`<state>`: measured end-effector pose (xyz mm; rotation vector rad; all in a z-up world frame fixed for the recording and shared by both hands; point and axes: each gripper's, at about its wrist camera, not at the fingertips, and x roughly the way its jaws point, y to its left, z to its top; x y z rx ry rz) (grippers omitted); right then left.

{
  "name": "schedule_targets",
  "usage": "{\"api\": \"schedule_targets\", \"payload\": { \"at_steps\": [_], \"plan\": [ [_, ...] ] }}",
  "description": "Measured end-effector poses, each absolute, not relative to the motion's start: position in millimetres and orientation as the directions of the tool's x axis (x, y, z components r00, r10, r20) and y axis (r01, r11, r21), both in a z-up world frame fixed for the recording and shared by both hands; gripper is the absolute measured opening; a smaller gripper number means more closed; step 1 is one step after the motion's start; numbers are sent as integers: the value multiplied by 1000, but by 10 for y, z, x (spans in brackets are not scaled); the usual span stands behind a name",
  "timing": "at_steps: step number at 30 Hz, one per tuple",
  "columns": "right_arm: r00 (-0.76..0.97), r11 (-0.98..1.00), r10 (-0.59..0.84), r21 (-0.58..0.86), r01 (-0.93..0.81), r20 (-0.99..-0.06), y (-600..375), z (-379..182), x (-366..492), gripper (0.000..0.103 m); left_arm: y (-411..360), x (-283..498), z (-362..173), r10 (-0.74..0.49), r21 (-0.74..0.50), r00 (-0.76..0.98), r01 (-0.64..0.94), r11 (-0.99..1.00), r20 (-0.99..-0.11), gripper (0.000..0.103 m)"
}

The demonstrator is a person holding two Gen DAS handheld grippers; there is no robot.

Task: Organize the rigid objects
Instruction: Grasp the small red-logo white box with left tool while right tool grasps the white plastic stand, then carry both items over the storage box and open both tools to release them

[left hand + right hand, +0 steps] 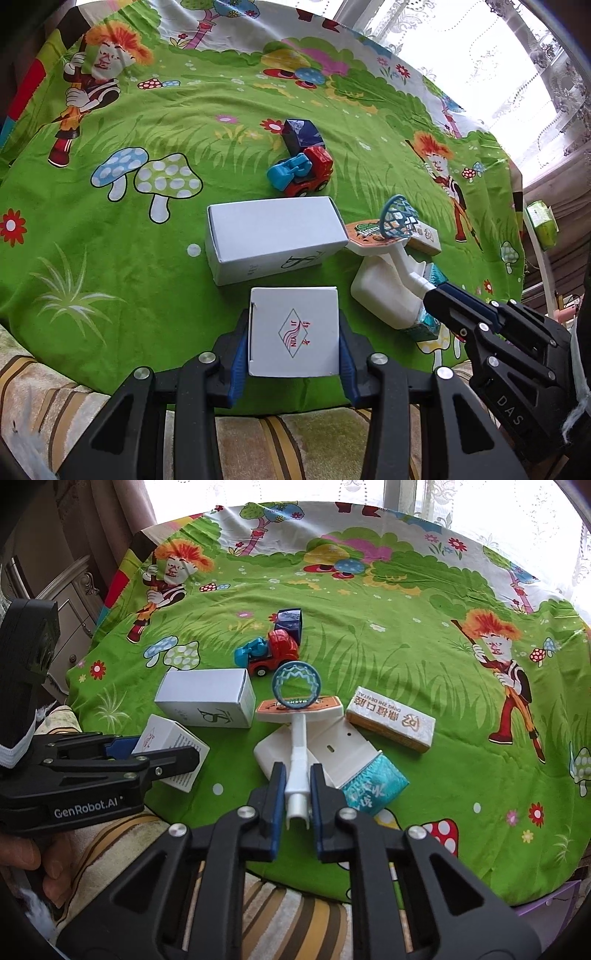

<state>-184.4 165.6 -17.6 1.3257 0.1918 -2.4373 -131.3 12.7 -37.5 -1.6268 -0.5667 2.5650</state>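
Note:
My left gripper (294,332) is shut on a small white box with a red logo (294,330), held just above the near edge of the green cartoon cloth (110,229); the box also shows in the right wrist view (168,744). My right gripper (298,786) is shut on the white post of a toy basketball hoop (297,701) with a blue ring. The hoop lies over a white box with a teal end (332,753). A long white box (273,242) lies just beyond the left gripper.
A red and blue toy truck (301,171) and a dark blue box (301,134) sit behind the long white box. A gold dental box (389,720) lies right of the hoop. A striped surface (295,915) borders the cloth's near edge.

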Motion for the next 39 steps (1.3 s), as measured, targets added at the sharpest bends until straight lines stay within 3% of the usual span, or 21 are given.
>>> {"api": "schedule_targets", "payload": {
  "at_steps": [24,39],
  "plan": [
    [-656,-953,-277,116,279,-702,2054,298,-1357,16,188,-1044,-125,254,-360,-532,103,-927,-807,42],
    [-698,-977,-214,135,168,-683,2611,506,-834,16,615,-890,80,344,-397,-524,-13,-918,-779,41]
  ]
}}
